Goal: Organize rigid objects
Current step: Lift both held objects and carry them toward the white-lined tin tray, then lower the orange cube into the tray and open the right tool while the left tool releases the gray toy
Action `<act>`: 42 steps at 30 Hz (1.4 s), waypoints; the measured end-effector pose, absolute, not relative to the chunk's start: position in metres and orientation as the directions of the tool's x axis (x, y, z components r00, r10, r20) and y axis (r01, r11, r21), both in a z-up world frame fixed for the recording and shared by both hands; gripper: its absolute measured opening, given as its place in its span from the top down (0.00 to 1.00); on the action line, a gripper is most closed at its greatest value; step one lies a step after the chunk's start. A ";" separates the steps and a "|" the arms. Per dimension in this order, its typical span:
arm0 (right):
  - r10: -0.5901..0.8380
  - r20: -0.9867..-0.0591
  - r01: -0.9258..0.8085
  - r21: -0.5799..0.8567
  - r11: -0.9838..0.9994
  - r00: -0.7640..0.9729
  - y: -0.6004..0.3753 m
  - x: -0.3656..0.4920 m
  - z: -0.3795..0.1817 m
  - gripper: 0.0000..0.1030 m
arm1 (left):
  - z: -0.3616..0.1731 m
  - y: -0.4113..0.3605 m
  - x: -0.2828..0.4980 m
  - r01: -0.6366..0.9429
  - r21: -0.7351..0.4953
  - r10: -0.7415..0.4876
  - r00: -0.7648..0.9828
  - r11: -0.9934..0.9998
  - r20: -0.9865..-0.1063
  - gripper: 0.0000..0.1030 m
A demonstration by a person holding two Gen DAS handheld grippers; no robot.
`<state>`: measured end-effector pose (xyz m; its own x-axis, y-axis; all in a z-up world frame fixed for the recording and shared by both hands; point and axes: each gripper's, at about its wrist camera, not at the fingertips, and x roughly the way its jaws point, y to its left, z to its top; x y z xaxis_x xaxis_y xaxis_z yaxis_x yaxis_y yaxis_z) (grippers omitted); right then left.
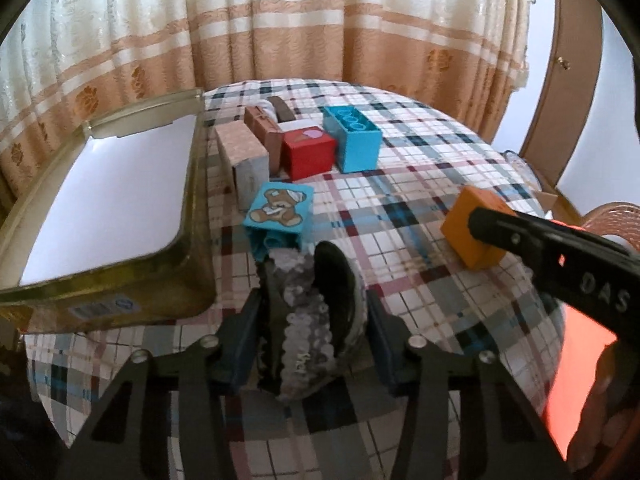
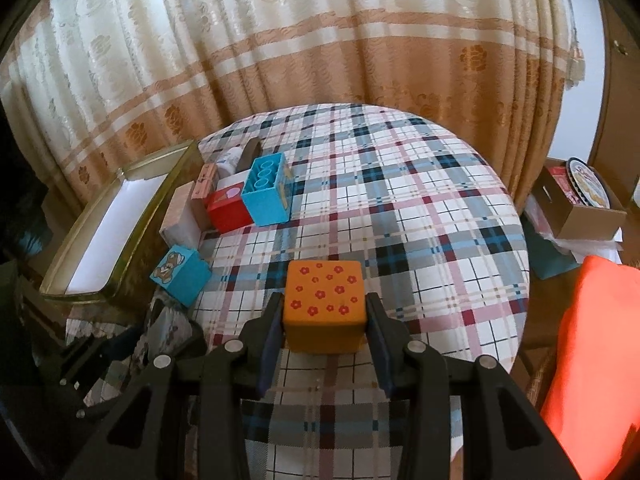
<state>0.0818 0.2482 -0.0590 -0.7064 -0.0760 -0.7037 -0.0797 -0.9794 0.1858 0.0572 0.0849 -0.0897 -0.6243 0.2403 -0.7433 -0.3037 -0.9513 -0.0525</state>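
Observation:
My left gripper (image 1: pixel 314 312) is shut on a grey sequined shoe (image 1: pixel 316 312), held just above the plaid table (image 1: pixel 400 200). My right gripper (image 2: pixel 323 316) is shut on an orange flowered block (image 2: pixel 323 304); that block also shows in the left wrist view (image 1: pixel 474 228). A blue teddy-bear block (image 1: pixel 278 210) lies just ahead of the shoe, and shows in the right wrist view (image 2: pixel 180 274). A red block (image 1: pixel 308 152), a blue studded brick (image 1: pixel 352 136), a pale box (image 1: pixel 244 160) and a brown block (image 1: pixel 266 132) cluster further back.
An open gold tin with a white floor (image 1: pixel 104 196) stands at the table's left edge, seen also in the right wrist view (image 2: pixel 116 224). A curtain hangs behind the table. A cardboard box (image 2: pixel 576 204) and orange-red cloth (image 2: pixel 596 340) sit off the table at right.

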 end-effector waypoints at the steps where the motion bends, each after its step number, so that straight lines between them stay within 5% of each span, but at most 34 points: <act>1: -0.072 -0.702 -0.085 0.187 -0.979 -0.708 0.248 0.083 -0.058 0.59 | -0.090 0.083 0.059 -0.310 -0.064 0.254 -0.623 -0.949 -0.740 0.53; 26: -0.038 -0.623 -0.075 0.155 -0.985 -0.782 0.212 0.088 -0.031 0.59 | -0.055 0.035 0.084 -0.307 -0.116 0.315 -0.749 -0.945 -0.583 0.59; 33: -0.113 -0.509 0.028 0.172 -0.985 -0.853 0.179 0.063 -0.006 0.59 | -0.018 -0.010 0.061 -0.131 -0.088 0.157 -0.872 -0.987 -0.463 0.59; 42: -0.213 -0.403 0.153 0.176 -0.972 -0.890 0.114 0.016 0.000 0.59 | -0.020 -0.070 0.001 0.122 -0.102 -0.062 -0.886 -0.987 -0.460 0.59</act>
